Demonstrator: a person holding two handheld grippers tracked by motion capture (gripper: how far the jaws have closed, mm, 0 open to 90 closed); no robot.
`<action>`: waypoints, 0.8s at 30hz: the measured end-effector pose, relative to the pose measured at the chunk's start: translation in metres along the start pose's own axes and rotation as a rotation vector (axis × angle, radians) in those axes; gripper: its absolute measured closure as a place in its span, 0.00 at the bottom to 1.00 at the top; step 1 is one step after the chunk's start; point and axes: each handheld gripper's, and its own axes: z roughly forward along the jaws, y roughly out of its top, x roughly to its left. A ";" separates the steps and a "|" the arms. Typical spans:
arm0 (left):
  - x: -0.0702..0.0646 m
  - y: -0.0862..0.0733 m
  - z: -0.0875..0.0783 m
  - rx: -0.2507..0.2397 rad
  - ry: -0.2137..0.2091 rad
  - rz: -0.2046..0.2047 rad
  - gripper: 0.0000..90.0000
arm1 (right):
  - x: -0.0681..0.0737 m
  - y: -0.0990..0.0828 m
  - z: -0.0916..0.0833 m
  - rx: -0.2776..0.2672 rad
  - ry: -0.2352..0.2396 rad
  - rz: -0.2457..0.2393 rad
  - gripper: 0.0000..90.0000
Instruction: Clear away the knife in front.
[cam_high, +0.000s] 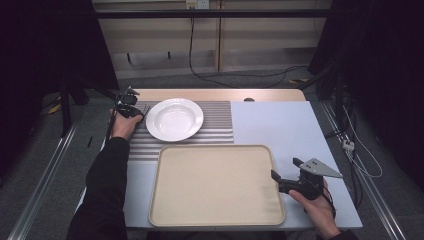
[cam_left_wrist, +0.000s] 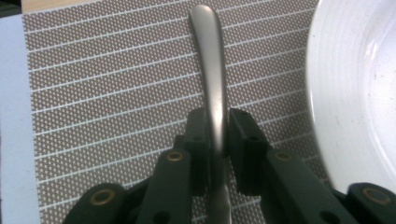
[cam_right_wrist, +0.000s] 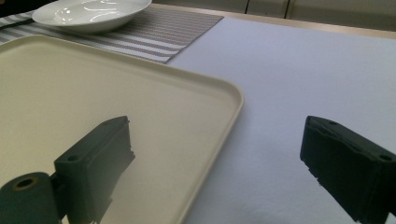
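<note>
My left gripper (cam_high: 131, 108) is shut on the handle of a metal piece of cutlery (cam_left_wrist: 208, 56), which lies along the striped placemat (cam_left_wrist: 116, 93) just left of a white deep plate (cam_high: 175, 119). In the left gripper view the jaws pinch the handle (cam_left_wrist: 218, 119) near its middle, and the plate's rim (cam_left_wrist: 336, 93) is close on the right. The cutlery's working end is hidden under the gripper. My right gripper (cam_high: 284, 168) stands open at the right edge of a beige tray (cam_high: 215, 185). One finger (cam_right_wrist: 100, 154) is over the tray (cam_right_wrist: 70, 93), the other finger (cam_right_wrist: 345, 158) over the table.
The striped placemat (cam_high: 220, 125) lies at the back left of the light blue tabletop (cam_high: 280, 125). Bare tabletop extends right of the placemat and tray. The plate (cam_right_wrist: 88, 11) sits far off in the right gripper view. Cables hang at the table's right side (cam_high: 357, 150).
</note>
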 end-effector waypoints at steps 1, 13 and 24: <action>0.000 0.000 0.000 -0.002 0.013 0.002 0.83 | 0.000 0.000 0.000 0.000 0.001 -0.001 0.10; -0.001 0.001 0.000 0.003 0.013 0.005 0.89 | 0.000 0.000 0.000 0.003 0.001 0.000 0.10; -0.002 -0.001 -0.004 0.020 -0.005 0.020 0.89 | 0.001 0.000 0.000 0.004 -0.002 0.000 0.10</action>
